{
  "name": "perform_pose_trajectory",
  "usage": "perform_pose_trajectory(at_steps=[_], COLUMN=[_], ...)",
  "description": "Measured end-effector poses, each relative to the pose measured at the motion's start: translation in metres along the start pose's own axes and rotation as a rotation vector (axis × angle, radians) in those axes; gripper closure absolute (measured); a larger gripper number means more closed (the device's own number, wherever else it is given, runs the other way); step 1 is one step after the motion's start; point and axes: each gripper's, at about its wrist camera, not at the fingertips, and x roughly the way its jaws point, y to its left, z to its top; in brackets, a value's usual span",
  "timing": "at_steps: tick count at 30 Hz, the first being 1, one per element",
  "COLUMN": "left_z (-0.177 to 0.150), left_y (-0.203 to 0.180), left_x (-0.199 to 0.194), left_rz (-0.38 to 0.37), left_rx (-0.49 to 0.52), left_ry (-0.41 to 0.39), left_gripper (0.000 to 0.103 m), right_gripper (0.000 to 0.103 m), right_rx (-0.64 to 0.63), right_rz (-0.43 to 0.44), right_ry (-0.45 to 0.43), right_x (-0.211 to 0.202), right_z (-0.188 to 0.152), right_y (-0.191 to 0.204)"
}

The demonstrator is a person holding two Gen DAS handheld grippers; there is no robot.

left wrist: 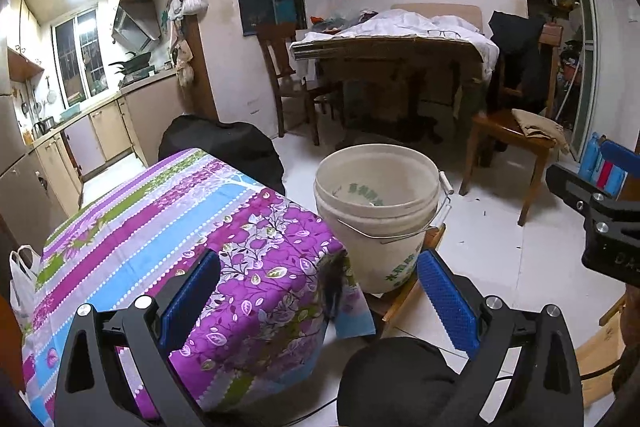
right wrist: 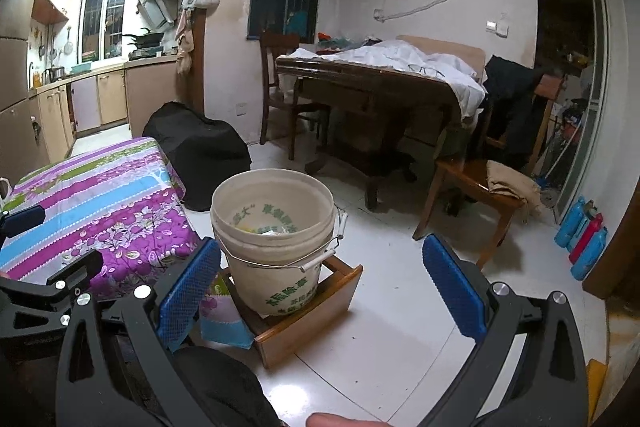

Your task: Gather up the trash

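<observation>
- Left gripper [left wrist: 318,291], jaws apart and holding nothing, hangs over a floral tablecloth [left wrist: 168,227].
- Right gripper [right wrist: 320,281], jaws likewise apart, faces a white bucket [right wrist: 276,247] on a wooden stool [right wrist: 308,319].

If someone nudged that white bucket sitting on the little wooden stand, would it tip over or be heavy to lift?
The white bucket probably lifts easily: it looks like thin plastic with only a few scraps at the bottom. It may slide or tip if pushed, since it sits raised on a small wooden stand beside the cloth-covered table. Its wire handle hangs loose, so it would likely swing.
</observation>
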Motion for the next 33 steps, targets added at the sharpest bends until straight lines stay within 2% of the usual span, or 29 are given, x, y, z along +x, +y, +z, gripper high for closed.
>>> perform_pose_trajectory(at_steps=[13,33], left_z=[-0.005,-0.009], left_y=[0.003,0.005], left_x=[0.002,0.012], left_rz=[0.012,0.011], left_rx=[0.005,0.003], left_ry=[0.012,0.03], left_gripper=[0.005,0.005], right_gripper=[0.005,0.005], right_rx=[-0.009,-0.024], right_rz=[-0.024,0.027], right_ry=[0.03,0.087], right_x=[0.007,0.021], right_z=[-0.002,-0.007], right_y=[-0.003,-0.006])
